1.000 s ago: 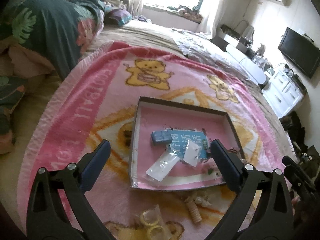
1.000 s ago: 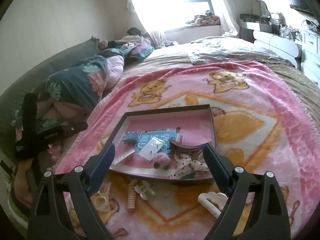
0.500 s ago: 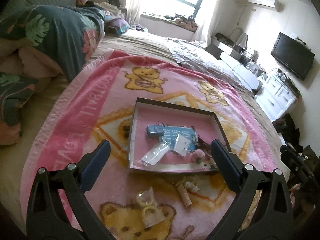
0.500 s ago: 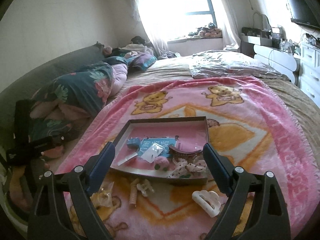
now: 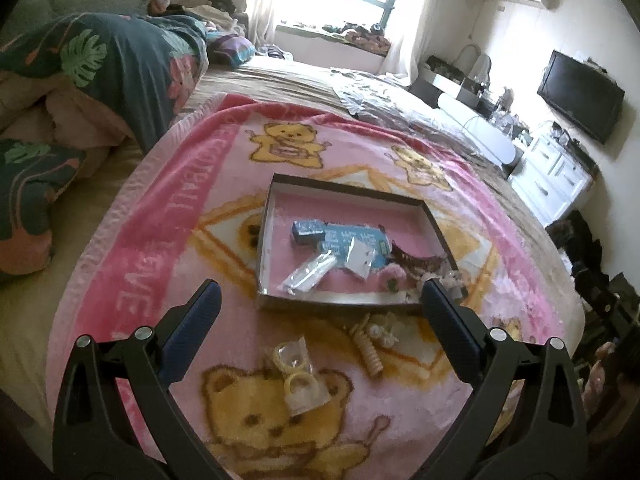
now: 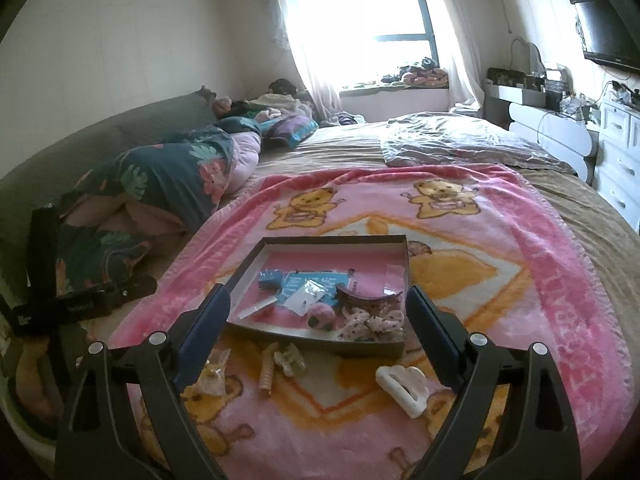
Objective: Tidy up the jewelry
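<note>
A shallow brown box [image 5: 264, 240] [image 6: 403, 264] lies on a pink bear blanket and holds blue cards, clear packets, a dark comb and pale hair pieces. In front of it lie a beige spiral tie [image 5: 370, 354] [image 6: 266, 376], a cream claw clip [image 6: 289, 358], a white claw clip [image 6: 402, 388] and a packet of yellow rings [image 5: 298, 372]. My left gripper [image 5: 318, 300] is open and empty, raised above the blanket before the box. My right gripper [image 6: 318, 304] is open and empty, raised likewise.
The pink blanket [image 5: 160, 216] covers a wide bed. A dark floral quilt [image 5: 100, 64] is heaped at the left. White drawers [image 5: 552, 176] and a television [image 5: 580, 94] stand at the right. The other gripper's black frame [image 6: 48, 280] shows at the right wrist view's left edge.
Both grippers have pulled back and risen from the box, so more blanket and the loose clips in front of it show. Both stay open and empty.
</note>
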Demonstrator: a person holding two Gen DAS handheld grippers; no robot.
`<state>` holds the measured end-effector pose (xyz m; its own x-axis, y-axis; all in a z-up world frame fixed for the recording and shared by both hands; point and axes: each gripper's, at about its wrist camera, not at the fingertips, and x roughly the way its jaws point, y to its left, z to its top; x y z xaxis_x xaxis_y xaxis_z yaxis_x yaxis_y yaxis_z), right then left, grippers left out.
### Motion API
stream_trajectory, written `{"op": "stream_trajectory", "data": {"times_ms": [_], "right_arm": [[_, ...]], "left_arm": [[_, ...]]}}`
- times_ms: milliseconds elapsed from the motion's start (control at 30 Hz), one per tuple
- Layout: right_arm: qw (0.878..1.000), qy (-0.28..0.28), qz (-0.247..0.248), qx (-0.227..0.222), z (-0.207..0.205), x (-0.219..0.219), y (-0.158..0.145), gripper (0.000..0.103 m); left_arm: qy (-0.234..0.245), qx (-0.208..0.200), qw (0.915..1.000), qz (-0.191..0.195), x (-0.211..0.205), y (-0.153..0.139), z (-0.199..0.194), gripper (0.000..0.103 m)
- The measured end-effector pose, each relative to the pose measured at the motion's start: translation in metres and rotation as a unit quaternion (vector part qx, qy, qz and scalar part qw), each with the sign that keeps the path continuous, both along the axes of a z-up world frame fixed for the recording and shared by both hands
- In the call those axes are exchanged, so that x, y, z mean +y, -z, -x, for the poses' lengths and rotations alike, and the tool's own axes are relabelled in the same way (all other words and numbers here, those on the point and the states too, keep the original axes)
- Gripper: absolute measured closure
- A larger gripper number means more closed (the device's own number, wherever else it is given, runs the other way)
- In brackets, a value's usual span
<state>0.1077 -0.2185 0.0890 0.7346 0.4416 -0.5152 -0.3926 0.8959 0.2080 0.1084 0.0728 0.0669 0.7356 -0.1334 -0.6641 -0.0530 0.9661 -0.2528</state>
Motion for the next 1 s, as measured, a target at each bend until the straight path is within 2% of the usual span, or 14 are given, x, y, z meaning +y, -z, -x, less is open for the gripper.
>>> {"op": "stream_trajectory", "data": {"times_ms": [167, 567, 1000], "right_arm": [[1.000, 0.001, 0.007, 0.003, 0.008, -0.008, 0.007, 0.015], [1.000, -0.005, 0.017, 0.022, 0.022, -0.022, 0.029, 0.015], [0.999, -0.012, 0.039, 0.029, 0.041, -0.034, 0.043, 0.015]], "left_arm": [[0.009, 0.009, 0.9999, 0.002, -0.009, 0.008, 0.006, 0.009], [0.025, 0.033, 0.9988, -0.024, -0.042, 0.029, 0.017, 0.009], [0.030, 0.034, 0.9982, -0.038, -0.066, 0.041, 0.036, 0.009]]}}
